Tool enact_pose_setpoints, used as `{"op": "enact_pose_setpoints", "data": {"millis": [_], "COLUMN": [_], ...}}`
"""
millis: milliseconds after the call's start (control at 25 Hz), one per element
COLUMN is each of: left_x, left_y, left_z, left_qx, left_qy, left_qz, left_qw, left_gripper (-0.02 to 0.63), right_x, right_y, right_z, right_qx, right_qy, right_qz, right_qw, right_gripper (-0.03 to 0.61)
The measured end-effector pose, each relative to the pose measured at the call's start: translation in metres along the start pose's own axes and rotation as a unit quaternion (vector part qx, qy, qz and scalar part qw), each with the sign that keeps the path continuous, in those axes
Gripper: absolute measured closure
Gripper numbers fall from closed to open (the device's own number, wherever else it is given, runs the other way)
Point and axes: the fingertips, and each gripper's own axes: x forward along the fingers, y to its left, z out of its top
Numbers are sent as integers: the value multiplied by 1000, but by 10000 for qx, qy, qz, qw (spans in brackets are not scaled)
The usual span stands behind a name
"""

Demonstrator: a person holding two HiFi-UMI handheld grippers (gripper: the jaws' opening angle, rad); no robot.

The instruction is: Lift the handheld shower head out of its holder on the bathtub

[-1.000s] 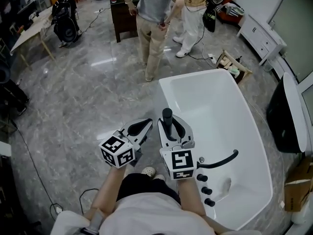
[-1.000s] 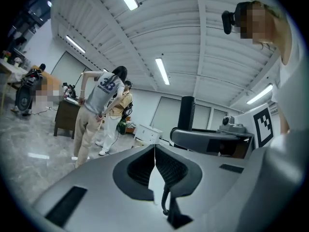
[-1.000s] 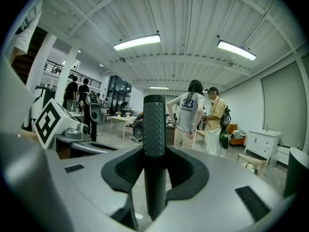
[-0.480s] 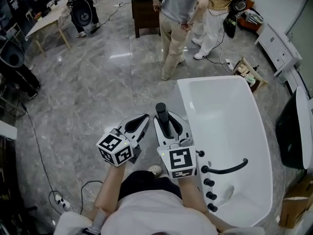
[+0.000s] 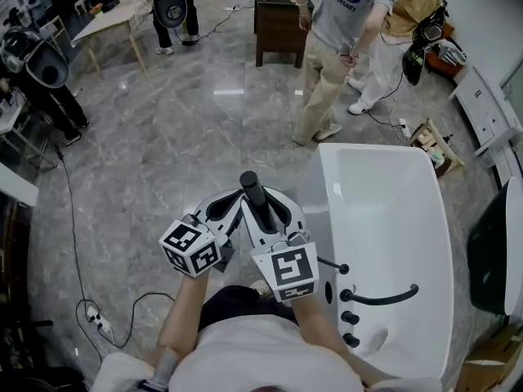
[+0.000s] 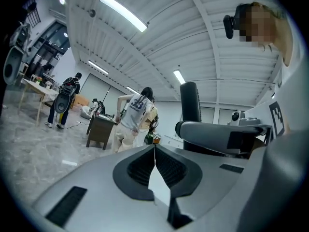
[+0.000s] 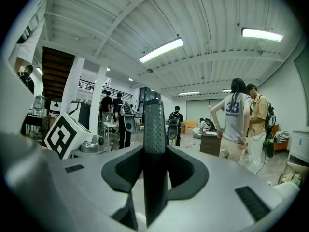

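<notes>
Right gripper view shows right claw (image 7: 154, 151) clamped on shower head (image 7: 154, 120); left claw (image 6: 154, 147) closed.

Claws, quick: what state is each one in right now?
Left claw: closed, empty.
Right claw: closed on the black handheld shower head.

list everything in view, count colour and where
oval bathtub: one, white, right of the person
curved spout: one, black, on the tub's near rim
round knobs: at least three, black, beside the spout
bystanders: two, light clothes, beyond the tub
wooden cabinet: one, dark brown, beside the bystanders
wooden table: one, pale, top left
slim handheld shower head: one, black, in the right claw
left claw: one, grey, shut, empty
right claw: one, grey, gripping the shower head
</notes>
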Motion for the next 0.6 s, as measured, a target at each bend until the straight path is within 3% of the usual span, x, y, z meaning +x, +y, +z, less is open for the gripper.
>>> {"op": "enact_pose_setpoints", "data": {"millis": [200,600], "left_x": [0,10], "left_y": [1,-15], "left_z": [-2,-4], "left_qx": [27,24], "left_qy": [-12,-18], "left_qz": [41,-154], "left_qw": [10000,9999], "left_gripper": [601,601], "right_x": [0,-19], "right_y": [15,-9], "right_z": [0,-3], "right_qx": [13,417], "right_qy": [-15,-126], "right_qz": [210,-53], "right_qw": [9998,9990], "right_gripper": [436,436]}}
